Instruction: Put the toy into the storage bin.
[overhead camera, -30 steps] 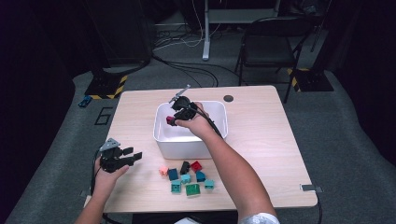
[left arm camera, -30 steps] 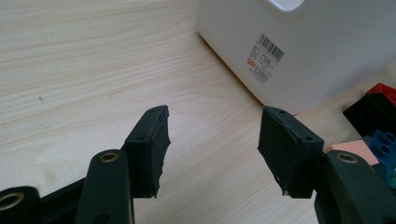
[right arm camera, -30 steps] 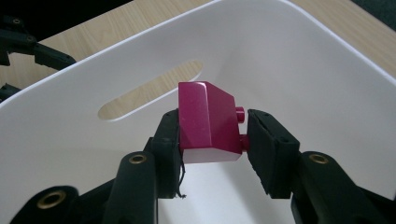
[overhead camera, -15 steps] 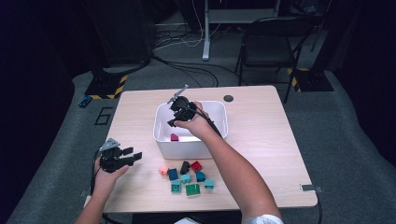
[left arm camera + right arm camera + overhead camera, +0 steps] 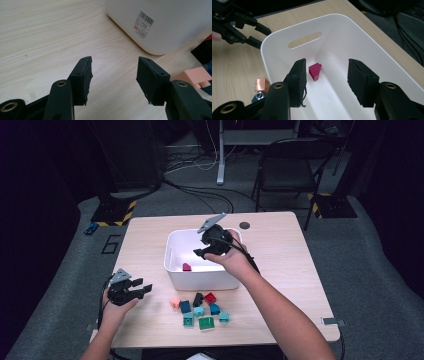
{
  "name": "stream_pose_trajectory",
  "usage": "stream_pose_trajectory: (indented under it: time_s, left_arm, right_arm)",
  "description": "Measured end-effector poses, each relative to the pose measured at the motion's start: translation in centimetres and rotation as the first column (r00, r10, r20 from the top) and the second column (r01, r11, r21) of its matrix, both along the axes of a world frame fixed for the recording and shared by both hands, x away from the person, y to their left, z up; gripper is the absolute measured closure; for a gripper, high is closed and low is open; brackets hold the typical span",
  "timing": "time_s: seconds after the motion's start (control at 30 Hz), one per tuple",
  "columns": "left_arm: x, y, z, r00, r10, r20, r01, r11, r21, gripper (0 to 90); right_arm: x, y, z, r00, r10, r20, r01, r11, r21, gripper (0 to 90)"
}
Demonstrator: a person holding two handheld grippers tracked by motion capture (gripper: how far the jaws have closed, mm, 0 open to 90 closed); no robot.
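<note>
Right claw (image 5: 325, 82) open above bin (image 5: 352, 32), magenta block (image 5: 315, 71) inside.

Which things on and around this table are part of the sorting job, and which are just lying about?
Job:
white plastic bin
magenta toy block inside it
cluster of small coloured blocks in front of the bin
left gripper, right gripper, both open

Lying about:
black folding chair
floor cables
small blue object on the floor

I am seeing the small magenta brick (image 5: 315, 71) lying inside the white bin (image 5: 372, 47), on the floor of it, near the end wall with the handle slot. It is leaning tilted, free, and nothing is touching it.
</note>
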State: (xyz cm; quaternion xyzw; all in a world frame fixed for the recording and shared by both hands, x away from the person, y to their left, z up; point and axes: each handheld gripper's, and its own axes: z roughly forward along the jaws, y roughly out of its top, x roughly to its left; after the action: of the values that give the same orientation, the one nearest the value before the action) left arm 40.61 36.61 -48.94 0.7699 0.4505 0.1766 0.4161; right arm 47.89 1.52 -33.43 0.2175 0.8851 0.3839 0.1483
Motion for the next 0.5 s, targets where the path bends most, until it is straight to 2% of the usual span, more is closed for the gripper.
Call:
stream_pose_trajectory:
  time_s: [0.03, 0.07, 0.23, 0.3, 0.33, 0.47, 0.5]
  left_arm:
    - [0.0, 0.0, 0.0, 1.0000, 0.000, 0.000, 0.000, 1.0000, 0.000, 44.4]
    - [0.1, 0.0, -0.2, 1.0000, 0.008, -0.006, -0.008, 0.9999, 0.007, 44.4]
    - [0.2, -0.1, -0.3, 0.9999, 0.004, -0.013, -0.004, 0.9999, 0.012, 44.7]
    - [0.2, -0.3, -0.5, 1.0000, 0.001, -0.007, -0.001, 0.9999, 0.014, 44.6]
    - [0.2, -0.3, -0.5, 1.0000, 0.001, -0.007, -0.001, 0.9999, 0.014, 44.5]
    - [0.4, -0.4, -1.1, 0.9991, -0.026, -0.033, 0.026, 0.9996, 0.014, 45.1]
    - [0.4, -0.4, -1.1, 0.9991, -0.026, -0.033, 0.026, 0.9996, 0.014, 45.1]
  right_arm:
    - [0.0, 0.0, 0.0, 1.0000, 0.000, 0.000, 0.000, 1.0000, 0.000, 48.6]
    - [-0.8, -0.8, 0.4, 0.9996, 0.002, 0.028, -0.002, 1.0000, 0.005, 48.6]
    - [-2.4, -2.3, 1.0, 0.9991, 0.003, 0.042, -0.003, 0.9998, 0.019, 48.5]
    - [-3.9, -3.3, 1.3, 0.9986, 0.011, 0.053, -0.012, 0.9996, 0.025, 48.4]
    - [-3.9, -3.3, 1.3, 0.9986, 0.011, 0.053, -0.012, 0.9996, 0.025, 48.4]
    - [-6.1, -4.4, 1.3, 0.9964, 0.024, 0.082, -0.026, 0.9992, 0.029, 48.1]
    - [-6.1, -4.4, 1.3, 0.9964, 0.024, 0.082, -0.026, 0.9992, 0.029, 48.1]
